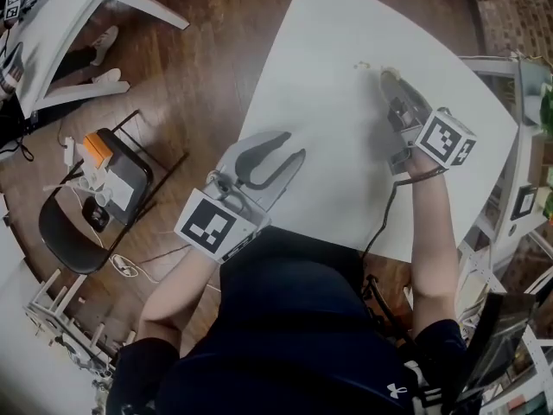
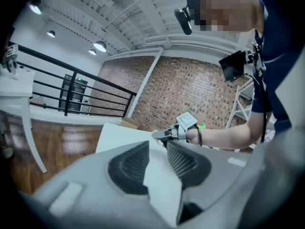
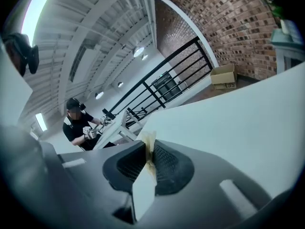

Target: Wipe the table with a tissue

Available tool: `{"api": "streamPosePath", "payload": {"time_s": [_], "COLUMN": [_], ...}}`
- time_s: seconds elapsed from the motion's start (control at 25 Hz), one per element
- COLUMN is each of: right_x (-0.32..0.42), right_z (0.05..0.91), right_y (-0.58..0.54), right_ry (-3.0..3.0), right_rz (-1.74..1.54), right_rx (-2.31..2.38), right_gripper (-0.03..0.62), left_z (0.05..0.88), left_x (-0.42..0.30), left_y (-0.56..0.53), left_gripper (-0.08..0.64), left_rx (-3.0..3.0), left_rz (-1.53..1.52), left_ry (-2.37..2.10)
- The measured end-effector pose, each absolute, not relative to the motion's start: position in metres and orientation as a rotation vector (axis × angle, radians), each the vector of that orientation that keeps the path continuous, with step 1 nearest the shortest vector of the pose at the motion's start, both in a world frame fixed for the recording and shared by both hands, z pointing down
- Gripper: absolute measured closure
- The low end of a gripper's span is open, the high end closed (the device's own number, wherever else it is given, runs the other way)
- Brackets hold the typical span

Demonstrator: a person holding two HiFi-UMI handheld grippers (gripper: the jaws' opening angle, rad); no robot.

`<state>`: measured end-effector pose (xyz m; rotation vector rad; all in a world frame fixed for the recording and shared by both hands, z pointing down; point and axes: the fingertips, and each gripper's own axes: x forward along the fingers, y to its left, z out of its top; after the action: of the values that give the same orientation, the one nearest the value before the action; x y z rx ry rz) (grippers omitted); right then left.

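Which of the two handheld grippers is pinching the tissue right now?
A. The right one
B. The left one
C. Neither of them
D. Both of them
A: in the right gripper view, the right gripper has its jaws closed on a thin strip of tissue. The left gripper has its jaws apart, with only the white table showing between them.

Right gripper [image 1: 386, 78] jaws are hiding most of the tissue [image 3: 148, 140]; specks [image 1: 361, 66] on table [image 1: 328, 128] are reading too small to identify.
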<state>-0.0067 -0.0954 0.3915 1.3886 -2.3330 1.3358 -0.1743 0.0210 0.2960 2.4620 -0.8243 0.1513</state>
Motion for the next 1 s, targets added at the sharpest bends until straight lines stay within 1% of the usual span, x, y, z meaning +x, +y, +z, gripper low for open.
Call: {"api": "streamPosePath", "payload": {"time_s": [0.16,0.4,0.68,1.0], "right_x": [-0.013,0.003,0.013,-0.006], "right_z": [0.414,0.436,0.465,0.466], "right_y": [-0.11,-0.119,-0.108,-0.118], "right_ry": [-2.218,-2.055,-1.978,-1.997], "right_rz": [1.205,1.089,1.086,1.114], "right_rx": [1.389,1.413,1.372,1.355], "right_gripper": [0.558,0.558,0.558,0.558], "left_z": [0.301,0.31,0.317,0.321], "left_x": [-0.186,-0.206,-0.201,-0.208], "left_y": [0.008,0.002,0.007,0.004], "left_gripper": [0.442,0.442,0.442,0.442], "left_rx": [2.445,2.412,2.392,2.37], "left_rz": [0.154,0.174,0.181,0.172], "left_ry": [-0.839,-0.855,-0.847,-0.834]}}
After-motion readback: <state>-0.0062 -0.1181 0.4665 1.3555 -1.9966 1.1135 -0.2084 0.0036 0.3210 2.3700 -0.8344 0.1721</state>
